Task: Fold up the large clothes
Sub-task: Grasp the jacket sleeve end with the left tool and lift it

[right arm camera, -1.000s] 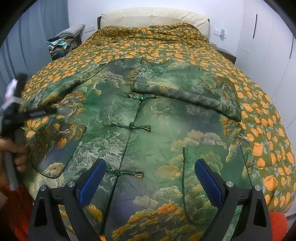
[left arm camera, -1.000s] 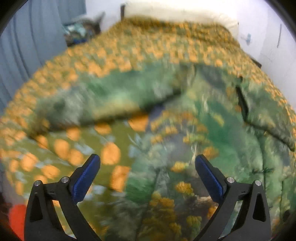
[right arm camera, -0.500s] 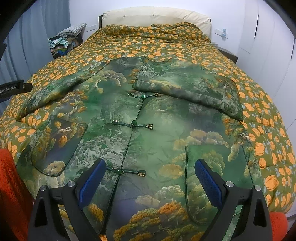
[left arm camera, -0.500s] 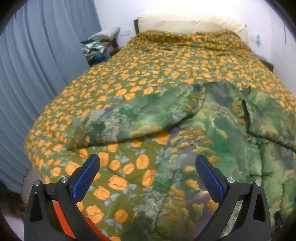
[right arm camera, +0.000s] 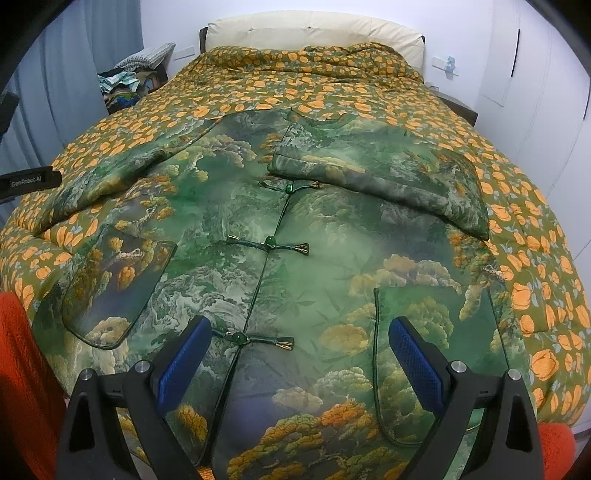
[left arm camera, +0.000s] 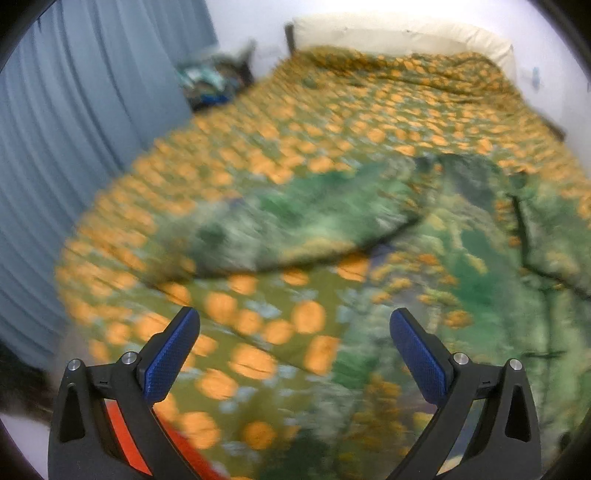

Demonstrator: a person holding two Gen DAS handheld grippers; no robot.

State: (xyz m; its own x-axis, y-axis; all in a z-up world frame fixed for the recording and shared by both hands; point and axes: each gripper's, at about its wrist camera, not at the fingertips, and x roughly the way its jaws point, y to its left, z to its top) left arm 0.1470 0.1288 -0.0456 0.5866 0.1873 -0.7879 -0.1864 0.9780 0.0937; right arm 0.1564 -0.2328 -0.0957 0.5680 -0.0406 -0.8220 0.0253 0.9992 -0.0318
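Note:
A large green jacket [right arm camera: 295, 236] with a landscape print and knot buttons lies face up on the bed. Its right sleeve [right arm camera: 388, 181] is folded across the chest. The left sleeve [right arm camera: 107, 181] stretches out flat toward the bed's left side. My right gripper [right arm camera: 300, 328] hangs open above the jacket's lower front, holding nothing. The left wrist view is blurred: it shows the outstretched sleeve [left arm camera: 295, 225] ahead. My left gripper [left arm camera: 294, 321] is open over the bedspread below that sleeve, and part of it [right arm camera: 29, 181] shows in the right wrist view.
The orange-flowered green bedspread [right arm camera: 295, 85] covers the whole bed, with a cream headboard [right arm camera: 314, 29] at the far end. Blue curtains [left arm camera: 74, 147] hang along the left. A pile of clutter [right arm camera: 125, 85] sits beside the bed. Orange fabric [right arm camera: 22, 369] shows at the near edge.
The left gripper's view has swung and blurred, and now sits closer to the outstretched sleeve. The right gripper has barely moved. Both stay open.

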